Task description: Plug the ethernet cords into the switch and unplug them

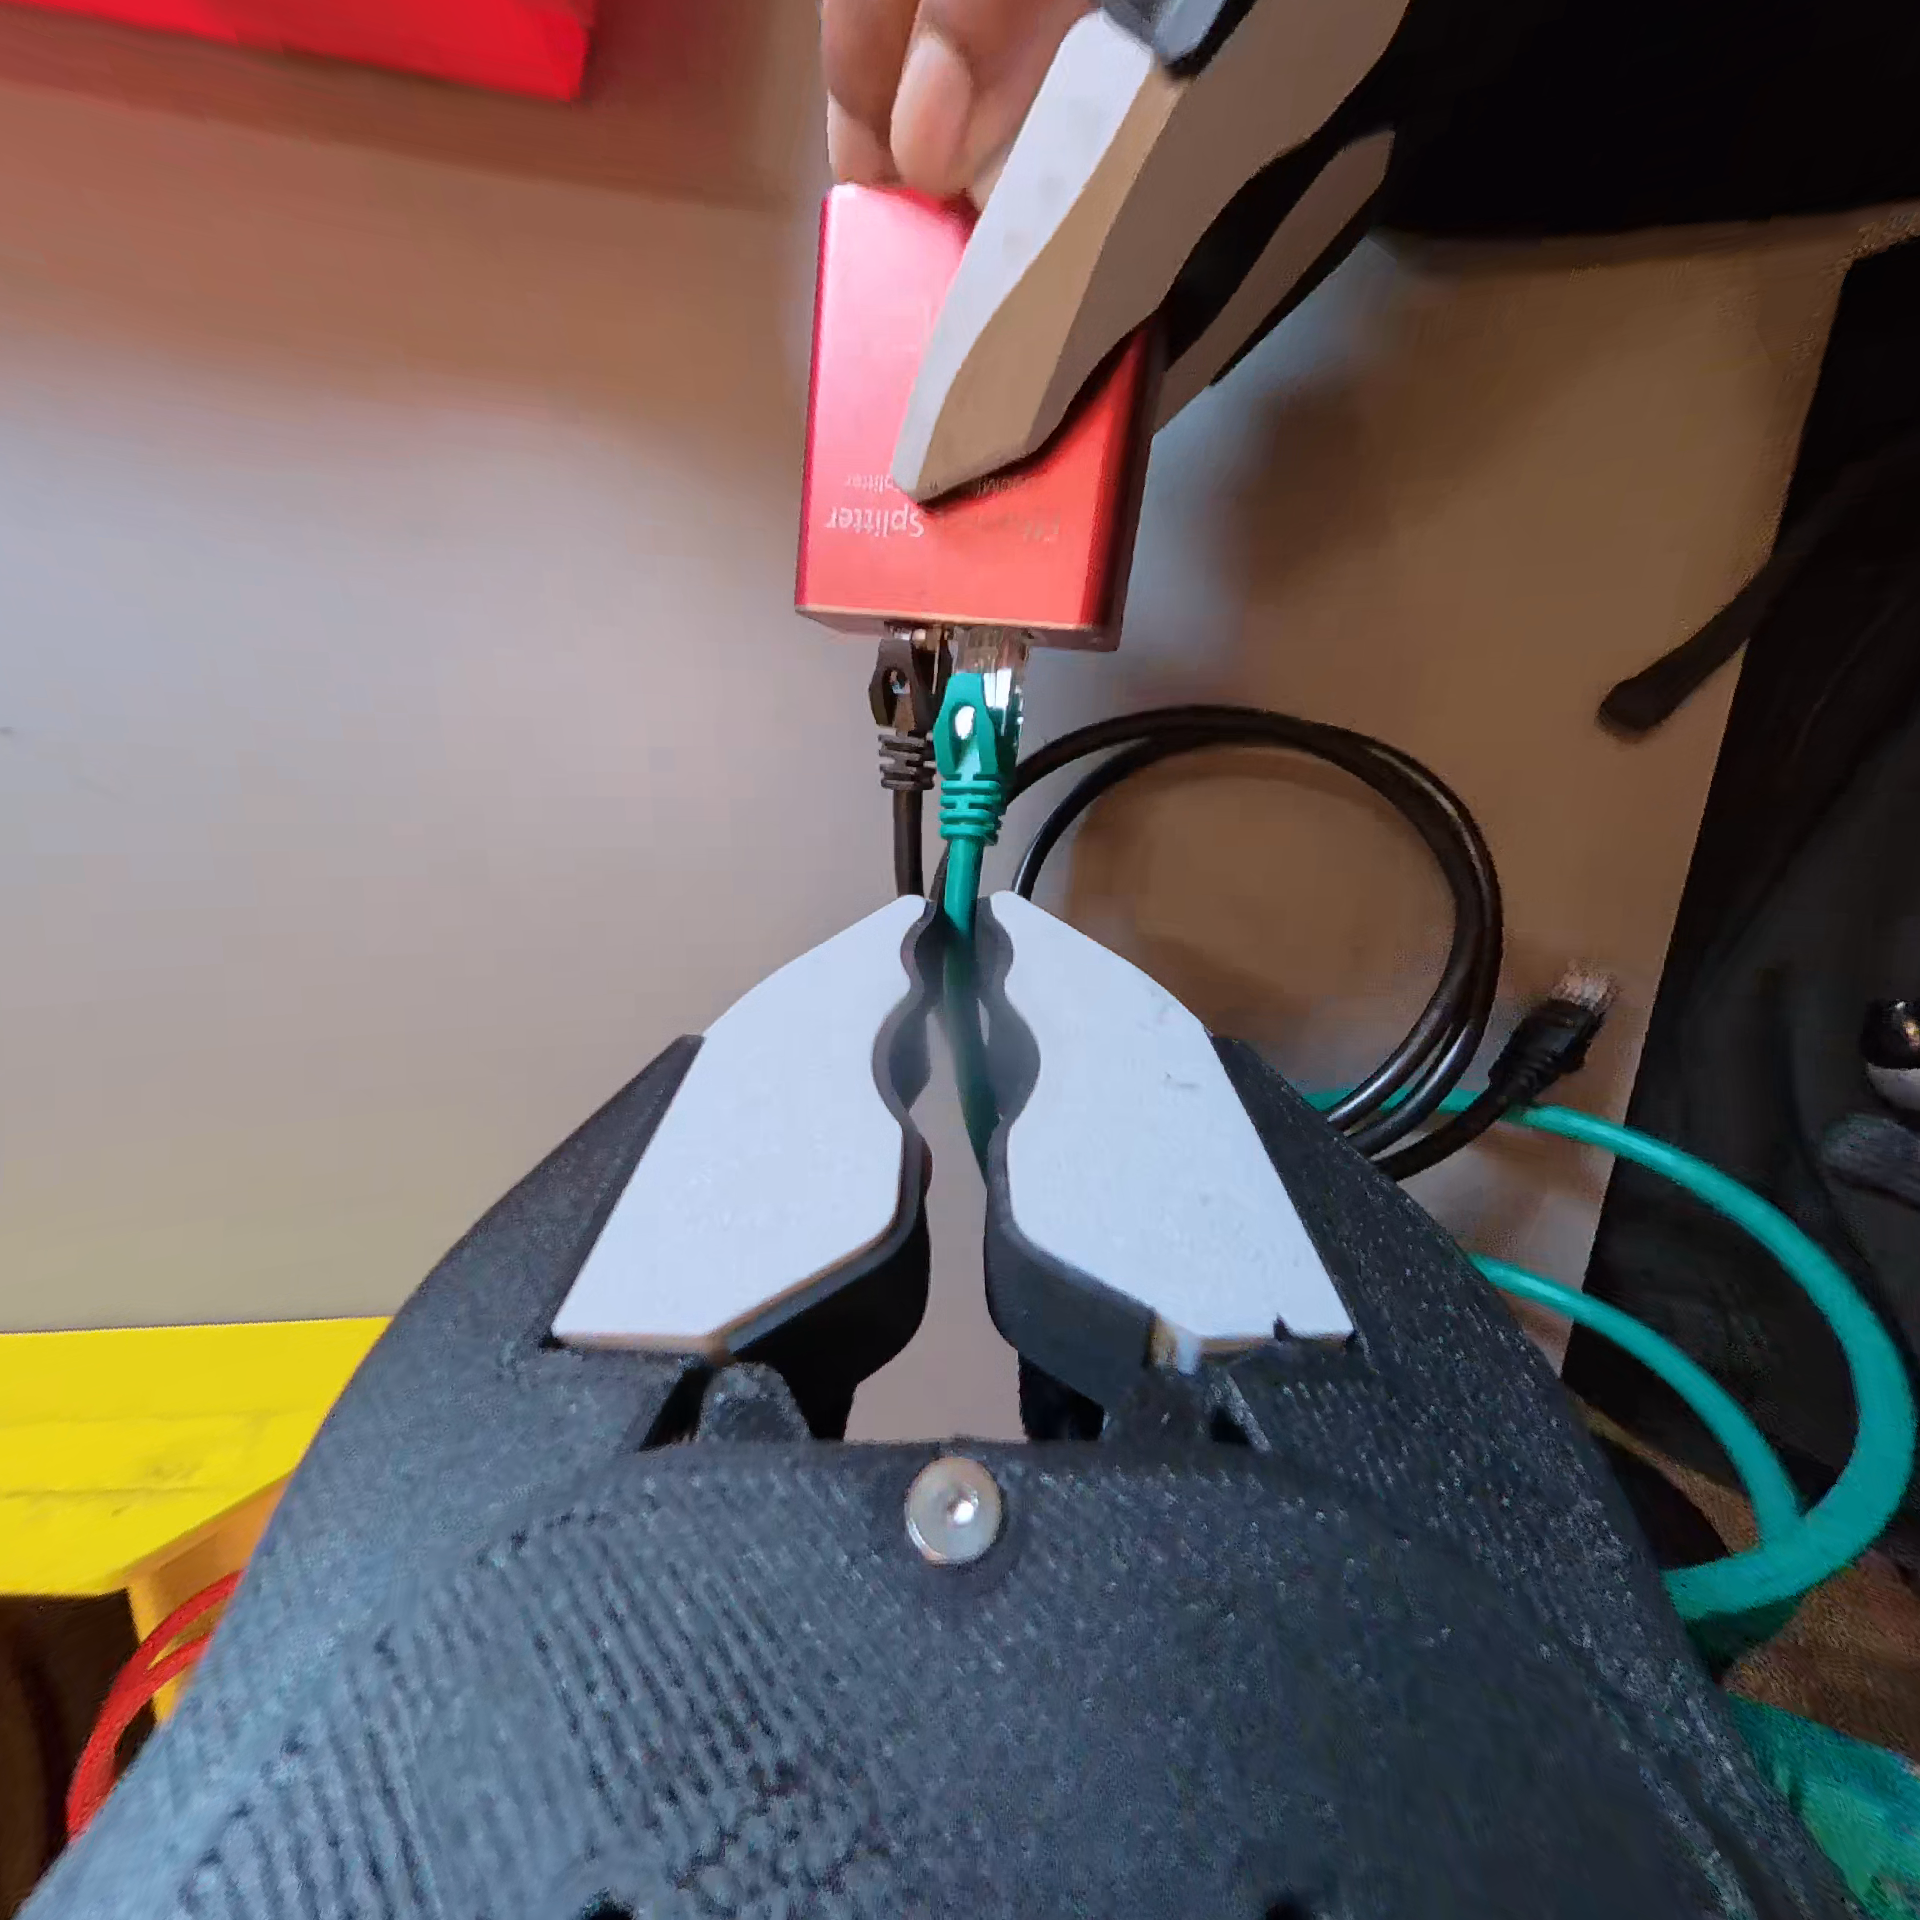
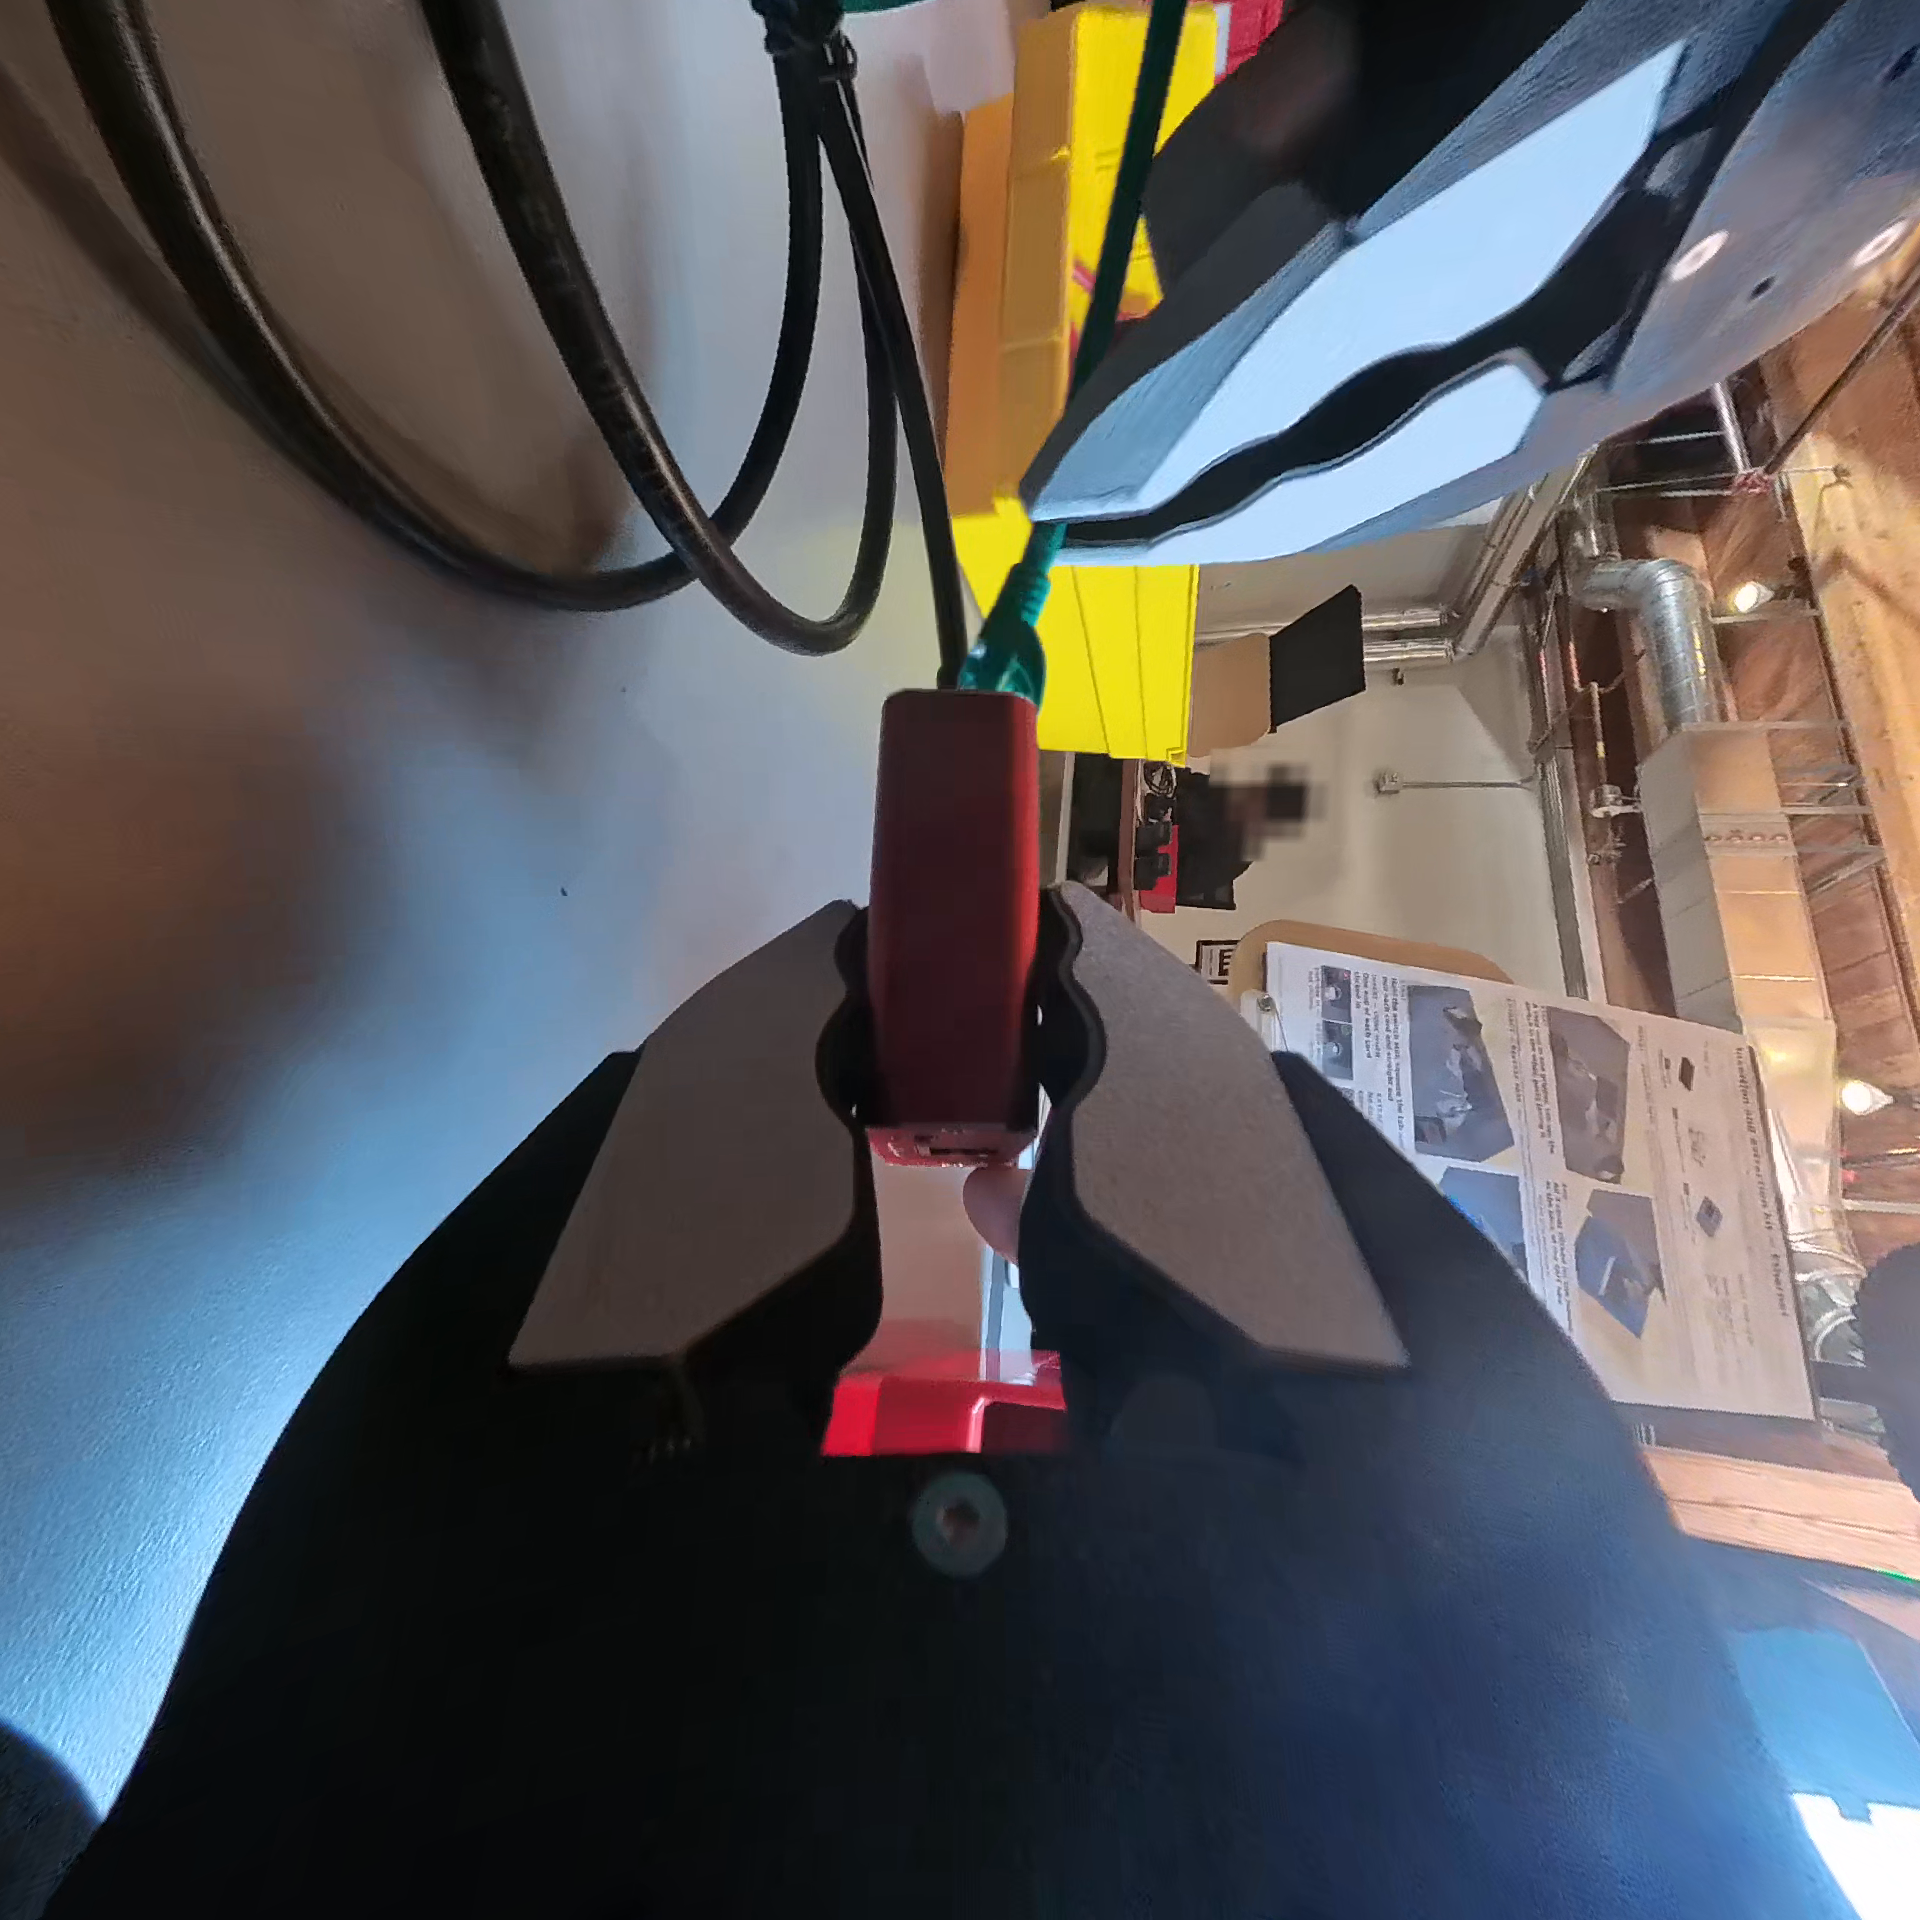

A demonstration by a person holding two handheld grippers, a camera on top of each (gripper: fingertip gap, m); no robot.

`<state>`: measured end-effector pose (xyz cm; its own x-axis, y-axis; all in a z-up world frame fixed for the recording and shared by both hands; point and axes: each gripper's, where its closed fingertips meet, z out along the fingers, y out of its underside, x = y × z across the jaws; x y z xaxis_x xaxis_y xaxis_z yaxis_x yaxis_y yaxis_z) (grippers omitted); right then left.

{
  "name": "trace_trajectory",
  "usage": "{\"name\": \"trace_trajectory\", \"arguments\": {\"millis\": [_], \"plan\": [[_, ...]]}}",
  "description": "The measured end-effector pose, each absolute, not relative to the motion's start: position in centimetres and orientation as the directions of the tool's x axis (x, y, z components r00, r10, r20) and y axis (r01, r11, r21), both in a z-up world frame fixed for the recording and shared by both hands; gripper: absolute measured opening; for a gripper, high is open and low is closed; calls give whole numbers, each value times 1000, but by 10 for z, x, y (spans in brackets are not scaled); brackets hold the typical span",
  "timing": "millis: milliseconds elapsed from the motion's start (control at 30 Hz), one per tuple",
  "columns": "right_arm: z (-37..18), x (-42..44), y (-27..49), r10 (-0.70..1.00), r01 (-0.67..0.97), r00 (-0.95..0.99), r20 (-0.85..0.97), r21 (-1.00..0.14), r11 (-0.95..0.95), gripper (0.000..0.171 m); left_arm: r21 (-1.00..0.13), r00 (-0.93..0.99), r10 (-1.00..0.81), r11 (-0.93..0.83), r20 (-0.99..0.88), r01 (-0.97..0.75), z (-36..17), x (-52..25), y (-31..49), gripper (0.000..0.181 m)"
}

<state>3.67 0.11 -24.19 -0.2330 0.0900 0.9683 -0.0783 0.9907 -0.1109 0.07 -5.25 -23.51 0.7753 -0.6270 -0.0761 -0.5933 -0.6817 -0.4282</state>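
Your left gripper (image 1: pixel 954 920), nearly closed on the thin green ethernet cord (image 1: pixel 964 847) below its plug, risks slipping or straining it, while your right gripper (image 2: pixel 951 925) clamps the red metal switch (image 2: pixel 954 914) between its fingers.

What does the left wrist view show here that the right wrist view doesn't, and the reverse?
Only the left wrist view shows the left gripper shut on the green cord, the black plug seated beside it, and a loose black plug on the table. Only the right wrist view shows the switch's far end, a printed sheet and the room behind. Both show the red switch clamped in the right gripper.
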Motion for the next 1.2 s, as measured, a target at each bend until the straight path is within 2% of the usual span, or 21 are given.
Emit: {"name": "trace_trajectory", "arguments": {"millis": [33,200,267,333,467,633,800,933,1033,1200], "plan": [[-243,37,2,92,-75,-233,968,-112,991,28,-463,778,-624,-670,-73,-580,-232,5,-51,5],[-233,39,1,125,-78,-206,970,-144,987,28,-542,786,-609,-629,-103,-558,-237,8,-47,6],[-230,41,1,130,-80,-201,971,-148,986,28,-619,762,-636,-550,-126,-561,-235,12,-46,5],[-227,43,0,147,-82,-202,968,-167,983,28,-687,791,-610,-554,-50,-470,-230,15,-46,5],[-234,44,-6,115,-109,-250,961,-146,983,28,-691,778,-619,-517,-105,-505,-233,19,-47,4],[-233,42,-8,78,-111,-286,955,-113,987,28,-731,770,-637,-507,-40,-457,-232,29,-50,4],[-215,31,-2,72,-70,-220,973,-89,994,28,-813,818,-575,-462,-31,-355,-213,14,-48,5],[-220,23,9,114,21,-330,937,-114,993,29,-809,837,-516,-405,-181,-425,-188,1,-51,27],[-206,18,5,186,74,-406,895,-171,983,29,-769,793,-524,-351,-312,-534,-180,15,-47,35],[-172,14,-11,263,145,-513,817,-220,965,29,-740,749,-490,-269,-446,-617,-174,24,-21,34]]}}
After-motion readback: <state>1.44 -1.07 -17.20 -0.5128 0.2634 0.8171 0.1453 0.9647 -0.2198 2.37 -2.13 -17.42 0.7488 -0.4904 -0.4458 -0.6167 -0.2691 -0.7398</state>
